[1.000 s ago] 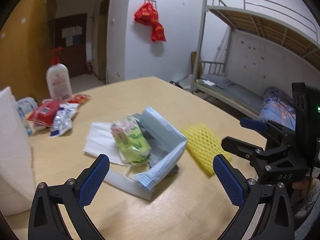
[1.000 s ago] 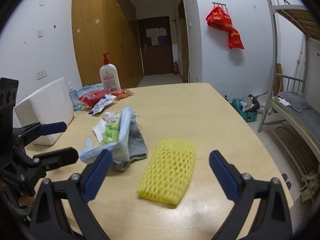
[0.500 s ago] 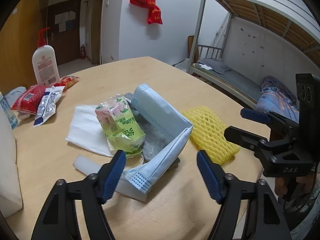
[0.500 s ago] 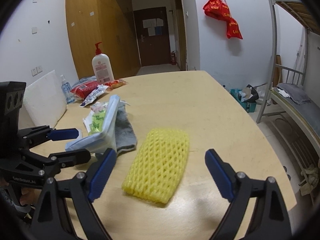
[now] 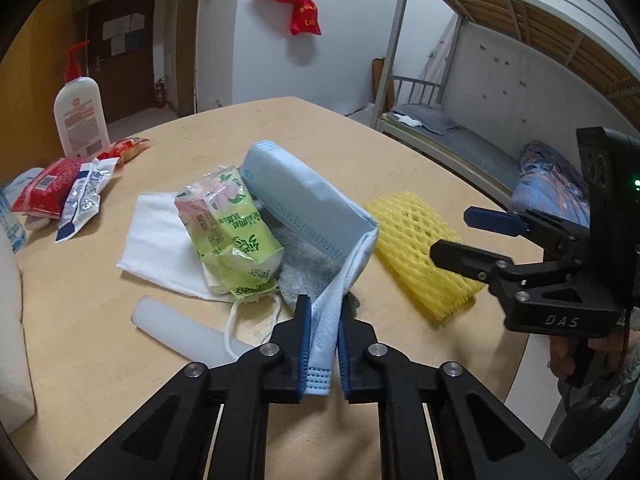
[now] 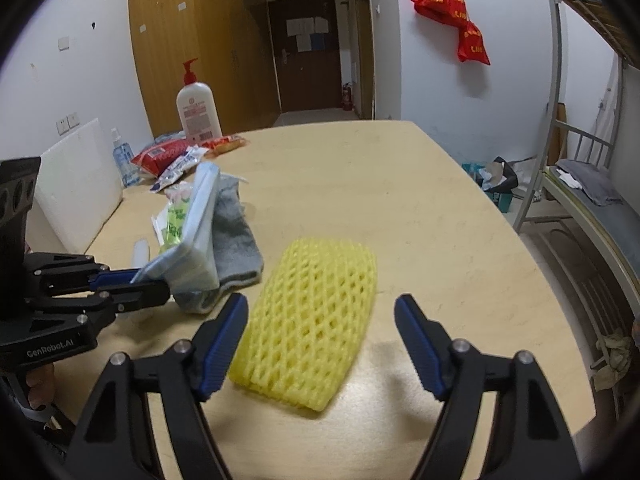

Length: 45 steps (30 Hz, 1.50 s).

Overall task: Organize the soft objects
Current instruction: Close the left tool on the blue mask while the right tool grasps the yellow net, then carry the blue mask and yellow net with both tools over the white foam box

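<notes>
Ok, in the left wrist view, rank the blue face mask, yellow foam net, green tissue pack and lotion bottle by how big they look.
1. Blue face mask, largest.
2. Yellow foam net.
3. Green tissue pack, close to the net; hard to separate.
4. Lotion bottle, smallest here, but it stands farthest from the camera, so its true size is unsure.

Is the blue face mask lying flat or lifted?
Lifted: the left gripper pinches one end of the blue face mask, which arches over the pile.

Raised letters "DAS" are showing on the black plastic body of the right gripper [image 5: 494,240], and white print "GenRobot.AI" is showing on the black plastic body of the left gripper [image 6: 132,284]. Print on the green tissue pack [image 5: 232,236] is staying too small to read.
</notes>
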Tool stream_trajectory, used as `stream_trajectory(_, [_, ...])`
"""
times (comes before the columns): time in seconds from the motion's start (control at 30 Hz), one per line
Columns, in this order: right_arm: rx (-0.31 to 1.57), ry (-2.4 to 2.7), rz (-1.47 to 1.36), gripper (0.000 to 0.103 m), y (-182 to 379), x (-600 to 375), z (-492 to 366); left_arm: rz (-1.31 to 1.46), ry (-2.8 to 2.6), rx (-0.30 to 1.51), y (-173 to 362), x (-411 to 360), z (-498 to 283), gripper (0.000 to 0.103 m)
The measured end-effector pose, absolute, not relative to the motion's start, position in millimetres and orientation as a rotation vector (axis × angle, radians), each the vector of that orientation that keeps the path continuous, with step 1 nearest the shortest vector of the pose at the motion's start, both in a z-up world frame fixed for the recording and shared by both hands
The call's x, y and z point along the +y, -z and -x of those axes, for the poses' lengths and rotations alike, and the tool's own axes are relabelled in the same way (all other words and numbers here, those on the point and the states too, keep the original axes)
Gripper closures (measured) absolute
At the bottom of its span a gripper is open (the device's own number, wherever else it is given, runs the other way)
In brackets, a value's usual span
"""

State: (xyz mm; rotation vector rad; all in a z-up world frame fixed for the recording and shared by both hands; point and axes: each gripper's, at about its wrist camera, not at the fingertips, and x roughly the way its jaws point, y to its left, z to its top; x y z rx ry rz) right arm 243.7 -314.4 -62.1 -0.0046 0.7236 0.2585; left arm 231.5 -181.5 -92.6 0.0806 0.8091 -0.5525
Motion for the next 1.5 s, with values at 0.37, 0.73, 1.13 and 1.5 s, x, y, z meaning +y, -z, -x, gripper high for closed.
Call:
stream_trajectory(0.37, [0.791, -0.232, 0.005, 0.074, 76, -317, -252, -0.084, 0.559, 0.784, 88, -183, -228, 0.095])
stream_trajectory(0.73, [0.723, -0.254, -0.07, 0.09, 56, -332, -242, -0.07, 0.56, 0.695, 58, -178, -223, 0.096])
stream_trajectory(1.13, [0.592, -0.259, -0.101, 0.09, 15, -336, -227, -0.065, 0.516, 0.558, 7, -170, -213, 0.096])
stream_trajectory(1.5, [0.526, -0.269, -0.114, 0.09, -3, -337, -214, -0.074, 0.48, 0.5, -15, -163, -195, 0.096])
